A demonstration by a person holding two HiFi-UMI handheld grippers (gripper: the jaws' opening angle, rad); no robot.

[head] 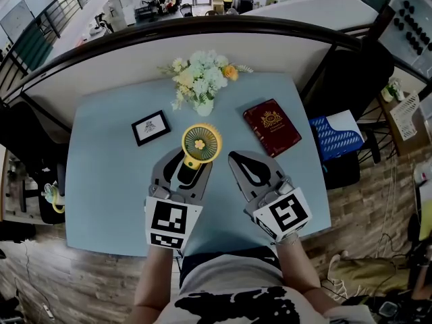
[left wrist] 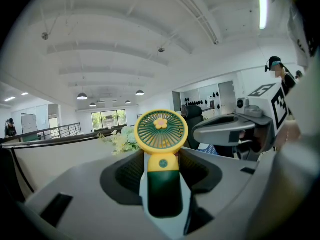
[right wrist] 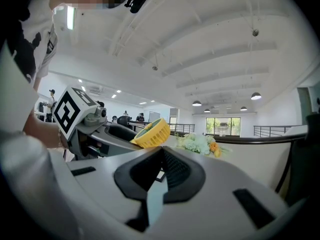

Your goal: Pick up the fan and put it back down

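A small yellow fan (head: 201,142) with a dark green handle stands upright between the jaws of my left gripper (head: 190,162). In the left gripper view the pads press on both sides of the fan's handle (left wrist: 161,184), and the round yellow head (left wrist: 161,130) rises above them. Whether its base touches the light blue table (head: 108,181) I cannot tell. My right gripper (head: 237,159) hovers just right of the fan, shut and empty. In the right gripper view its jaws (right wrist: 161,158) meet, and the fan's head (right wrist: 150,133) shows edge-on at the left.
A vase of pale flowers (head: 202,81) stands at the table's far edge behind the fan. A small black picture frame (head: 150,127) lies to the left and a dark red book (head: 271,127) to the right. A blue chair (head: 335,137) sits beyond the right edge.
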